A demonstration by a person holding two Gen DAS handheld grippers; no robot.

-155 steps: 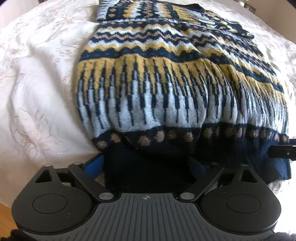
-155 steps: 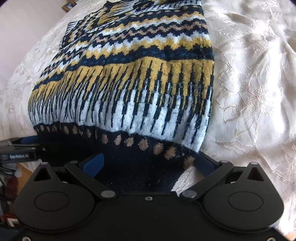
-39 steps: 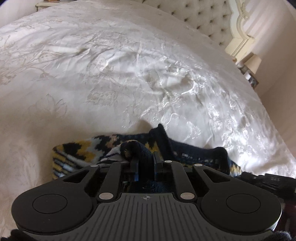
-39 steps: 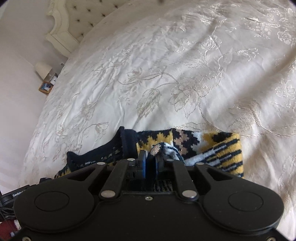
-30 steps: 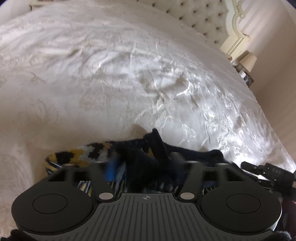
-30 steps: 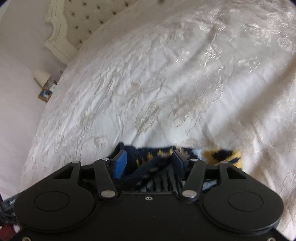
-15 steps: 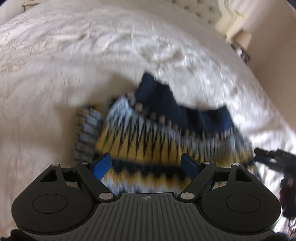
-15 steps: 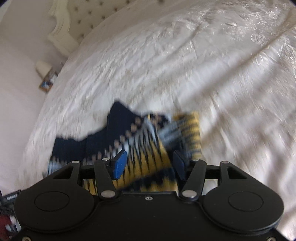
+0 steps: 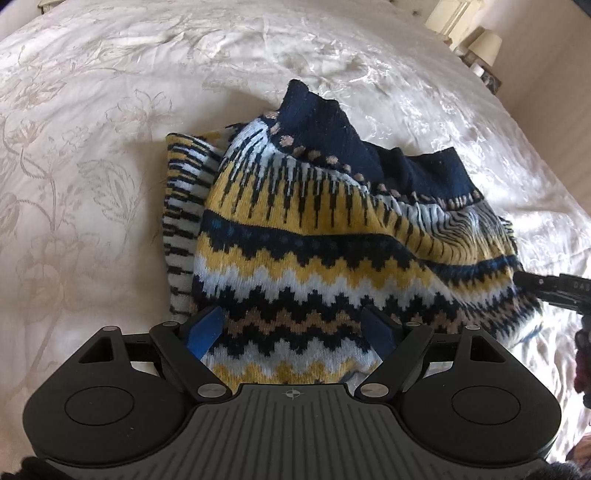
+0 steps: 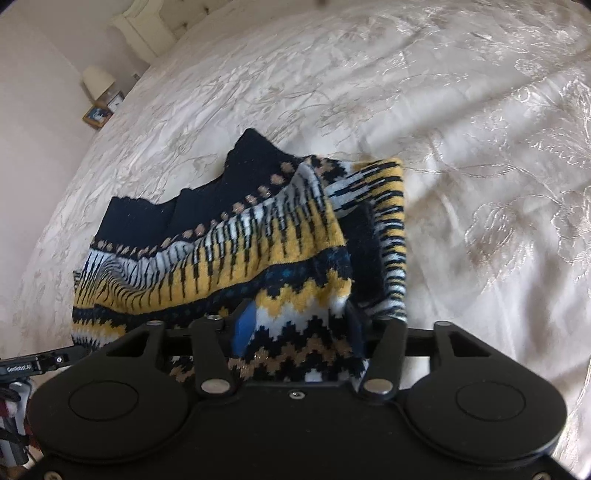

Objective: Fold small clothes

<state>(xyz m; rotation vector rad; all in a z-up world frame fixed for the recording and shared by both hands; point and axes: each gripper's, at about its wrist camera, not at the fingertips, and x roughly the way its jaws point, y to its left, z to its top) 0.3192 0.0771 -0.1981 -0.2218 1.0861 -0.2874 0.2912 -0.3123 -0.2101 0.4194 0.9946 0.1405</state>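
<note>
A small patterned knit sweater in navy, yellow and pale blue lies folded over on the white bedspread, its navy hem band on the far side. It also shows in the right wrist view. My left gripper is open, its blue-padded fingers spread above the near folded edge. My right gripper is open over the sweater's right end, with the knit showing between the fingers. The right gripper's tip shows at the right edge of the left wrist view.
The embroidered white bedspread spreads all around the sweater. A cream headboard and a bedside stand with a lamp and a picture frame are at the far left in the right wrist view.
Both grippers were shut on the sweater's hem, carried it over and let go. They have opened and drawn back, and the folded sweater now lies in full view.
</note>
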